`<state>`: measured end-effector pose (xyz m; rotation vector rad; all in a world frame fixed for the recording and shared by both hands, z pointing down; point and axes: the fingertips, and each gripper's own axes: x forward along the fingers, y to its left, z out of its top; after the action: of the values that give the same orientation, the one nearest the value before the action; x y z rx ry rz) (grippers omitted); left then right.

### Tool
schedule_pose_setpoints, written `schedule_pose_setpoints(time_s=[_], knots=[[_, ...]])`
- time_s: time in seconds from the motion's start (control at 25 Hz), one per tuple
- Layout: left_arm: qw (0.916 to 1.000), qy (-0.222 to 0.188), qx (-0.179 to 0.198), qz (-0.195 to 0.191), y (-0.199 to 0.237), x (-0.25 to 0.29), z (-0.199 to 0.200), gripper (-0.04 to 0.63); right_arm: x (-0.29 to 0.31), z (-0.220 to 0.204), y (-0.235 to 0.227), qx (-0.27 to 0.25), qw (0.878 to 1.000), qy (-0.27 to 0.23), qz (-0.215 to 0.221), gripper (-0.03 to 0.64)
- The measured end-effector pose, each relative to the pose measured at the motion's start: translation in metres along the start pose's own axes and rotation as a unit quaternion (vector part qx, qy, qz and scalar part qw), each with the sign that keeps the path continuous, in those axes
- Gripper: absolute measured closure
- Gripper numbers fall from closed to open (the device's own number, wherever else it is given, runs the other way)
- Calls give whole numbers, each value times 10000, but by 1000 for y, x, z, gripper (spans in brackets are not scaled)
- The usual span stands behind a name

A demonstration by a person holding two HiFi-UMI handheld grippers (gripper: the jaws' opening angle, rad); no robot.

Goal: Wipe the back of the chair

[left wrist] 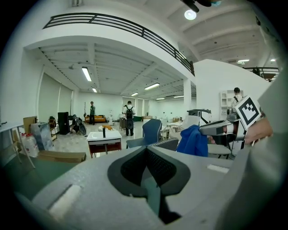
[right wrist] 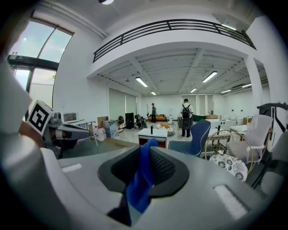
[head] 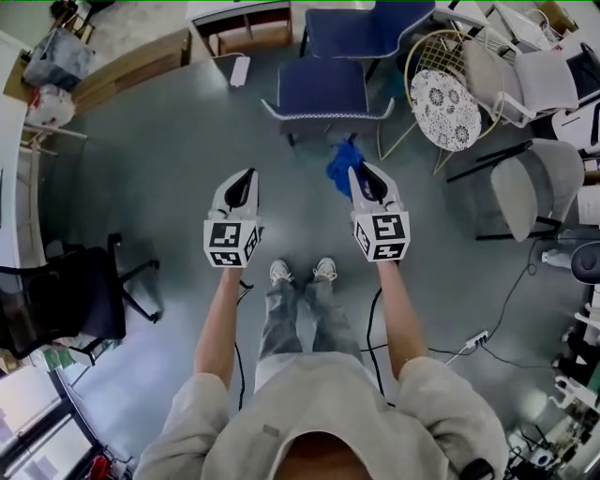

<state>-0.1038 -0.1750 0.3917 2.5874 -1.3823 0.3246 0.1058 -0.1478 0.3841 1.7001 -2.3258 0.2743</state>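
**Head view, standing position.** I hold both grippers out side by side above the smooth grey floor (head: 159, 178), with my shoes showing below them.

**Left gripper** (head: 246, 178): the jaws are pressed together with nothing between them (in the left gripper view the two dark ribbed pads meet along a single line).

**Right gripper** (head: 361, 178): the jaws are pinching a crumpled bright-blue cloth (head: 343, 159). In the right gripper view the cloth runs down between the pads. In the head view it bunches out past the jaw tips, towards the left.

**Task object:** the blue-cushioned chair with a pale metal frame (head: 323, 89) stands on the floor straight ahead of the grippers, its pale edge turned towards me. The cloth hangs just short of that edge and appears clear of it. The left gripper is well apart from the chair.

**Surroundings:** a second dark-blue chair (head: 366, 28) stands directly behind the first. A wire-framed chair with a round white patterned seat (head: 445, 108) is to the right. A black office chair (head: 70, 300) stands far to my left.
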Motion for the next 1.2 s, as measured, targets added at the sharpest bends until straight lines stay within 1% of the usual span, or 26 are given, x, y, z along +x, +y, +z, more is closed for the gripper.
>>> schedule_pose_setpoints(time_s=[0.28, 0.68, 1.0, 1.2], knots=[[9994, 281, -182, -9, 11, 0, -69, 597, 11, -50, 24, 262, 9995, 101, -129, 552], [9980, 445, -448, 8, 17, 11, -155, 597, 36, -128, 48, 241, 9991, 352, -35, 552], [9974, 372, -609, 112, 24, 22, -201, 597, 59, -173, 54, 114, 9992, 378, 36, 552], [9968, 333, -690, 232, 32, 27, -218, 597, 84, -180, 69, 65, 9995, 252, 203, 552]])
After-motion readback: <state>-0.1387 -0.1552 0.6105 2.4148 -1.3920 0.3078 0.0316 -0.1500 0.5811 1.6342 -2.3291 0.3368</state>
